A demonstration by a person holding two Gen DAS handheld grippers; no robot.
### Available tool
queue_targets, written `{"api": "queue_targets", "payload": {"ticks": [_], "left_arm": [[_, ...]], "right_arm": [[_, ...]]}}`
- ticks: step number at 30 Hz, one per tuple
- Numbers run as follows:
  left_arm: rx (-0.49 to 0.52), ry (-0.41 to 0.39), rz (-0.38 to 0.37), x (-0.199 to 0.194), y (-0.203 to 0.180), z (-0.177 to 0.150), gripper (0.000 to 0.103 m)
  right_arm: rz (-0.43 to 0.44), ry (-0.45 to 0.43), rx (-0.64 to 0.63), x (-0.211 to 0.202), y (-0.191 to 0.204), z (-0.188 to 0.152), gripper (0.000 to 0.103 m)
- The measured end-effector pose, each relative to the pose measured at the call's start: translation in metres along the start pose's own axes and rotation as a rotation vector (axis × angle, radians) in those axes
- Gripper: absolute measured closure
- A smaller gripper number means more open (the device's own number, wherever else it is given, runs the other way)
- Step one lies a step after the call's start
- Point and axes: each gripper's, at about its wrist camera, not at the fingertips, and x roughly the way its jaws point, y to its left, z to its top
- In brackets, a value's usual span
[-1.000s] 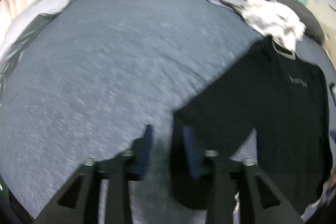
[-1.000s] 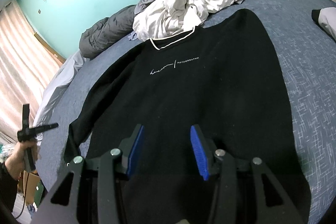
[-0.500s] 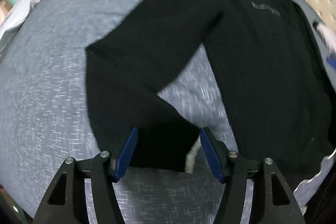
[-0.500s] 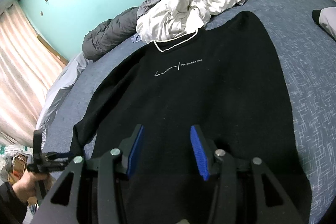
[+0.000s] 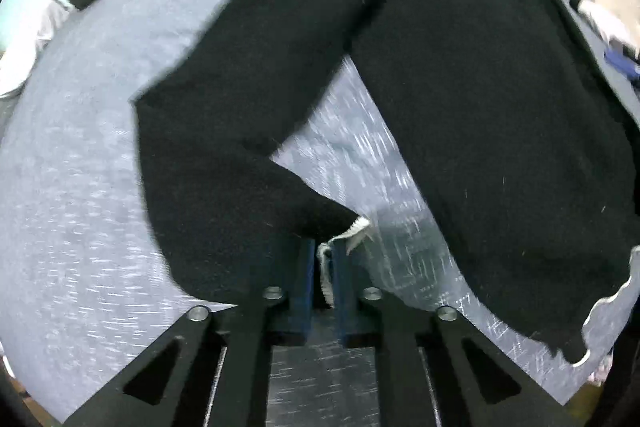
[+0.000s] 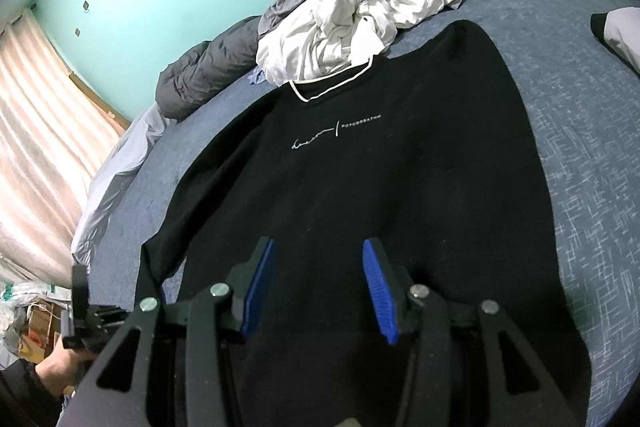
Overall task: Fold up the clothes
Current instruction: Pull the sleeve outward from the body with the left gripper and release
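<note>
Black sweatshirt [image 6: 360, 187] lies flat, front up, sleeve [image 5: 224, 131] bent.

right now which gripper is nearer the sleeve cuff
Left. The left gripper is shut on the sleeve cuff; the right gripper hovers open over the sweater's body, away from it.

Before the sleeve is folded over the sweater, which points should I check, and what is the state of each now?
1. Left gripper shut on the sleeve cuff: ok.
2. Right gripper open, above the sweater, holding nothing: ok.
3. Sweater body flat on the bed: ok.
4. Sleeve straight: not ok, it bends.
5. White clothes pile off the collar: not ok.
6. Grip depth on cuff: cannot tell.
</note>
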Motion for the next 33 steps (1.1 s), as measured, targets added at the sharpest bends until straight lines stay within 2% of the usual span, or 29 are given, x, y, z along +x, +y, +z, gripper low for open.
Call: {"api": "queue_targets", "payload": {"ticks": [4, 8, 14, 17, 21, 23, 25, 28, 30, 33], "left_arm": [[-0.103, -0.066, -0.031, -0.029, 0.032, 0.003, 0.095], [-0.164, -0.113, 0.006, -0.057, 0.069, 0.005, 0.096], [-0.335, -0.159, 0.022, -0.069, 0.153, -0.006, 0.096], [-0.405, -0.178, 0.035, -0.072, 0.183, -0.010, 0.096], [-0.499, -0.204, 0.051, -0.077, 0.219, -0.014, 0.097], [-0.546, -0.218, 0.059, -0.079, 0.238, -0.017, 0.097], [-0.567, -0.245, 0.052, -0.085, 0.243, -0.020, 0.096], [-0.546, -0.254, 0.013, -0.092, 0.229, -0.025, 0.091], [-0.531, -0.256, -0.016, -0.095, 0.219, -0.028, 0.082], [-0.507, -0.259, -0.059, -0.100, 0.203, -0.033, 0.077]], "right_arm": [[-0.003, 0.001, 0.002, 0.000, 0.000, 0.000, 0.057], [-0.012, -0.003, -0.003, -0.004, 0.002, -0.001, 0.057], [-0.037, -0.017, -0.020, -0.019, 0.007, 0.000, 0.057], [-0.056, -0.015, -0.040, -0.034, 0.006, 0.002, 0.057], [-0.128, 0.000, -0.073, -0.063, -0.003, 0.005, 0.057], [-0.155, 0.010, -0.052, -0.080, -0.015, 0.009, 0.057], [-0.172, 0.019, -0.013, -0.097, -0.030, 0.014, 0.057], [-0.186, 0.045, 0.064, -0.116, -0.054, 0.014, 0.046], [-0.198, 0.079, 0.113, -0.121, -0.070, 0.009, 0.046], [-0.190, 0.146, 0.204, -0.116, -0.091, -0.005, 0.046]]}}
